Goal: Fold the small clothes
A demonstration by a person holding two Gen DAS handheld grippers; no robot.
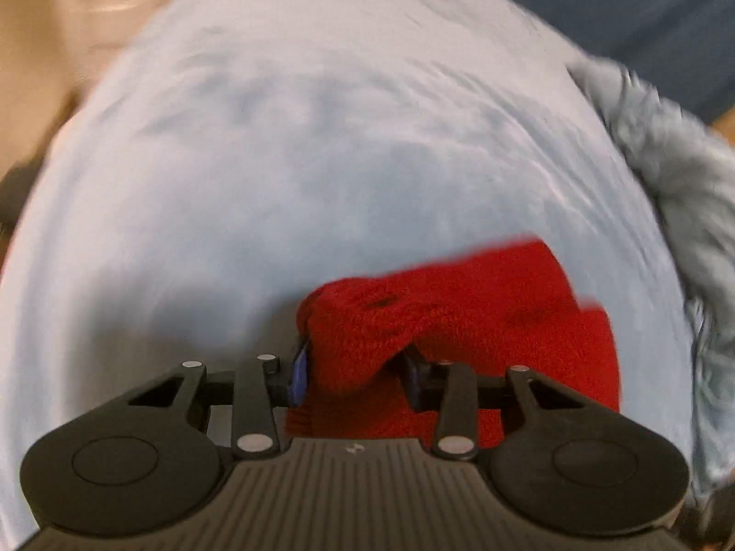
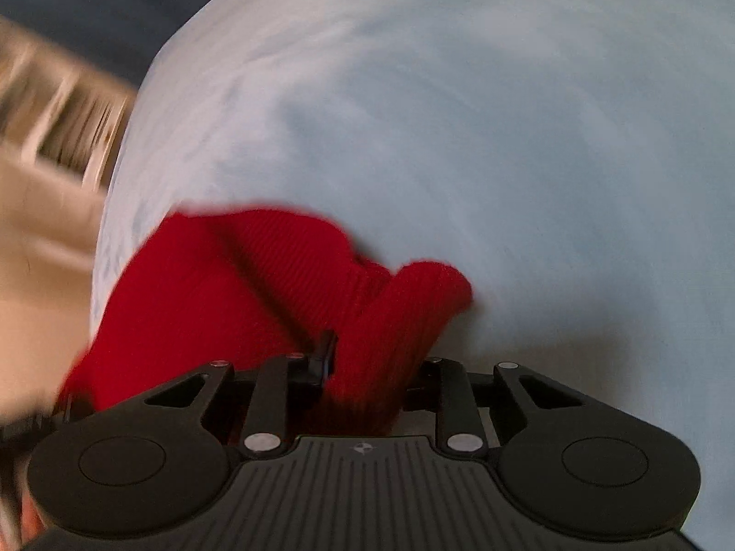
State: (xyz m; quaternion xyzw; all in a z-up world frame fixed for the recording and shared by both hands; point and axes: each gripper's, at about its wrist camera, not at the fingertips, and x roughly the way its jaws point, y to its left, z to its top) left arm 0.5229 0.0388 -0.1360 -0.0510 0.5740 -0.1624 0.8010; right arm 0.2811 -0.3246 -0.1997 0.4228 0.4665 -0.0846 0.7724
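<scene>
A pale blue sheet (image 1: pixel 321 160) covers the whole work surface, softly creased and blurred; it fills most of the right wrist view too (image 2: pixel 505 137). A fluffy grey-blue blanket (image 1: pixel 680 174) lies along the sheet's right edge, touching it. Beyond the sheet's far edge sits a dark blue surface (image 1: pixel 620 9), too blurred to identify. At the upper left, a beige floor (image 1: pixel 41 46) shows, and streaked tan shapes (image 2: pixel 64 101) appear beside the sheet.

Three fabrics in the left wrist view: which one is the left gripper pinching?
The red knitted garment: it is bunched between the left gripper pads. The pale blue sheet lies underneath, the grey-blue fluffy fabric off at the right edge.
</scene>
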